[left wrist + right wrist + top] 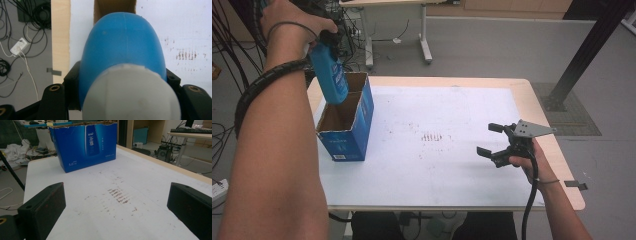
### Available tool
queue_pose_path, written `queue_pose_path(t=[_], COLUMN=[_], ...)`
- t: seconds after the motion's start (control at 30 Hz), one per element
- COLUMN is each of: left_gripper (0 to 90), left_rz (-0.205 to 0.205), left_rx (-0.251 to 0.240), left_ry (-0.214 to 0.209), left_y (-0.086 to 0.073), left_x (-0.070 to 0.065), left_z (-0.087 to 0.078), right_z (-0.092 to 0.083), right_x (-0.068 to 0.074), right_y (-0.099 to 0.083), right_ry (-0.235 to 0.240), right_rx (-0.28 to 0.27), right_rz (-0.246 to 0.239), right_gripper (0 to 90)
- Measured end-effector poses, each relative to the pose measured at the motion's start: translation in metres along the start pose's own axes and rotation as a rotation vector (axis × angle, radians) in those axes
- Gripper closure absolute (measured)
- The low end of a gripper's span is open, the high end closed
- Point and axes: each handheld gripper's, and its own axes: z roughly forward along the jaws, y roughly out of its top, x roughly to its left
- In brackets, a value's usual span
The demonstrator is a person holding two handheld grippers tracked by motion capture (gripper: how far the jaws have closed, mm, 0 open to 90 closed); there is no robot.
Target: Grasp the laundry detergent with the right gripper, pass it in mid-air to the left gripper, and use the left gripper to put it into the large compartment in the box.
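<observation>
Hidden and cut-off parts

In the left gripper view, the box (115, 7) at 12 o'clock is cut by the top edge and mostly masked by the bottle (123, 45); the bottle's cap (131, 93), blurred, is cropped by the bottom edge at 6 o'clock. In the high view, the left gripper (328, 39) at 10 o'clock is largely covered by the hand (292, 20), and the bottle's lower end is sunk inside the box. The box print in the right gripper view is too small to be read.
</observation>
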Motion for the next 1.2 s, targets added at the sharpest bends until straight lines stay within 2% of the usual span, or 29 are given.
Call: queue_pose_path(t=[0.23, 0.63, 0.93, 1.2], left_gripper=[37.9, 37.9, 37.8, 37.9], left_rz=[0.011, 0.015, 0.012, 0.004], left_rx=[0.028, 0.073, 0.1, 0.122], left_ry=[0.001, -0.01, -0.023, -0.015], left_y=[0.003, 0.007, 0.007, 0.006], left_x=[-0.001, -0.003, 0.0, 0.001], left_z=[0.011, 0.043, 0.062, 0.077], right_z=[-0.001, -0.003, -0.004, -0.003], right_x=[0.001, 0.002, 0.003, 0.003], right_y=[-0.001, -0.003, -0.006, -0.007], right_ry=[-0.001, 0.0, -0.006, -0.005], right_rx=[-0.006, -0.019, -0.014, -0.015], right_rz=[0.005, 0.01, 0.017, 0.019], right_gripper=[2.0, 2.1, 2.2, 2.3])
